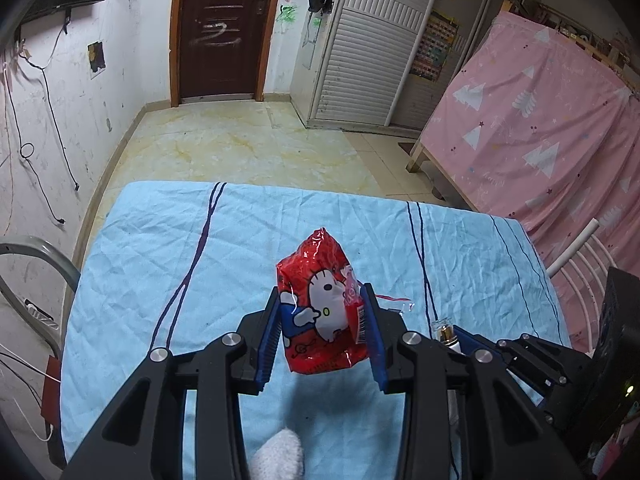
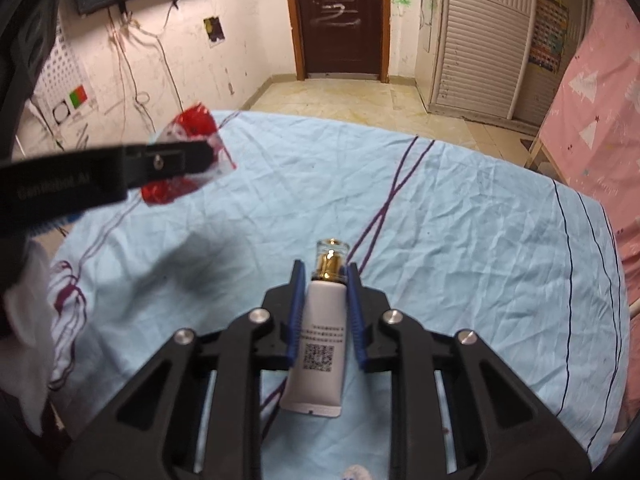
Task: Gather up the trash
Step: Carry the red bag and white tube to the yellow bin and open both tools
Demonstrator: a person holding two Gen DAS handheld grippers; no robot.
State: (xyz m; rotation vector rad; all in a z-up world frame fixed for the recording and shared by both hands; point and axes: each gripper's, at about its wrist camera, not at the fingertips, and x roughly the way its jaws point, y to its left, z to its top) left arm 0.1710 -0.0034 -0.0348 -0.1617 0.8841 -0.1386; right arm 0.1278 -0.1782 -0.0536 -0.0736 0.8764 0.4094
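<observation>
My left gripper [image 1: 322,300] is shut on a red snack bag [image 1: 320,304] with a white cartoon figure, held above the table with the light blue cloth [image 1: 160,248]. The bag also shows in the right wrist view [image 2: 188,160], at the far left behind the left gripper's finger. My right gripper [image 2: 326,276] is shut on a white cosmetic tube [image 2: 322,344] with a gold neck and clear cap, held above the cloth. The tube's cap shows in the left wrist view [image 1: 442,330], just right of the left gripper.
A scrap of clear wrapper [image 1: 396,304] lies on the cloth behind the bag. A pink curtain [image 1: 540,120] hangs at the right, a brown door [image 1: 224,28] stands at the back, and a white cloth [image 2: 28,320] lies at the table's left edge.
</observation>
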